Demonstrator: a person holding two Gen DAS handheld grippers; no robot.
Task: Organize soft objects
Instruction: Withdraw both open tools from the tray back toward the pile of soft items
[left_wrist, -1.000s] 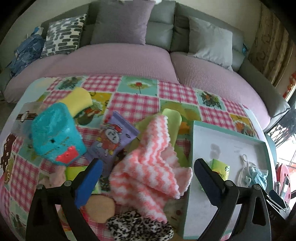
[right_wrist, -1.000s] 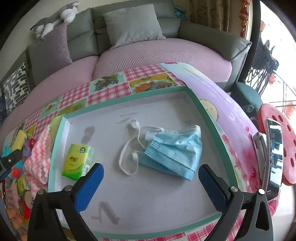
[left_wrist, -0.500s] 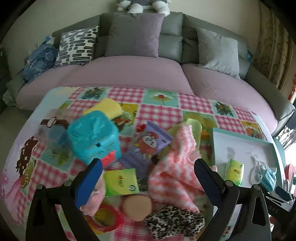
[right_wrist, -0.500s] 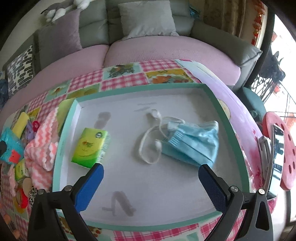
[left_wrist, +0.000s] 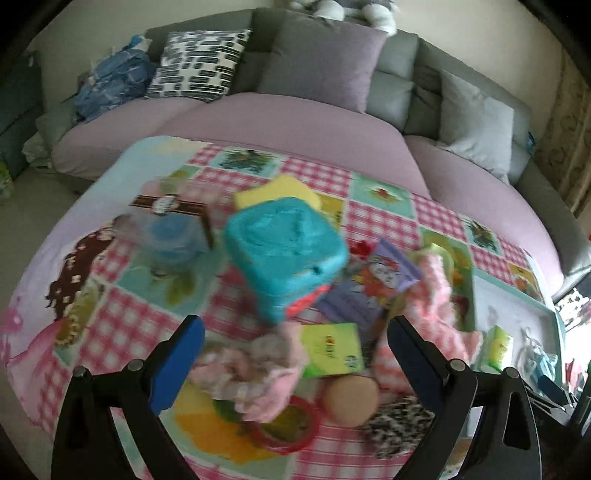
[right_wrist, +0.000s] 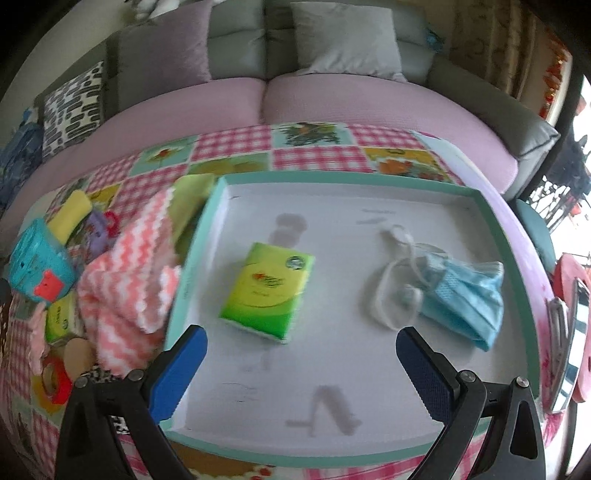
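- While its jaws stand wide apart and grip nothing, the left gripper (left_wrist: 295, 350) hangs above a heap of soft things on the tabletop (left_wrist: 122, 325).
- Between its fingers lie a pale pink cloth (left_wrist: 255, 365) and a green tissue pack (left_wrist: 332, 349); a teal box (left_wrist: 284, 254) sits just beyond.
- Spread just as wide and empty, the right gripper (right_wrist: 301, 360) hangs over the white tray (right_wrist: 369, 417).
- Inside the tray, a green tissue packet (right_wrist: 269, 291) lies left and a blue face mask (right_wrist: 465, 299) right, well apart.
- A pink striped towel (right_wrist: 129, 295) touches the tray's left wall.
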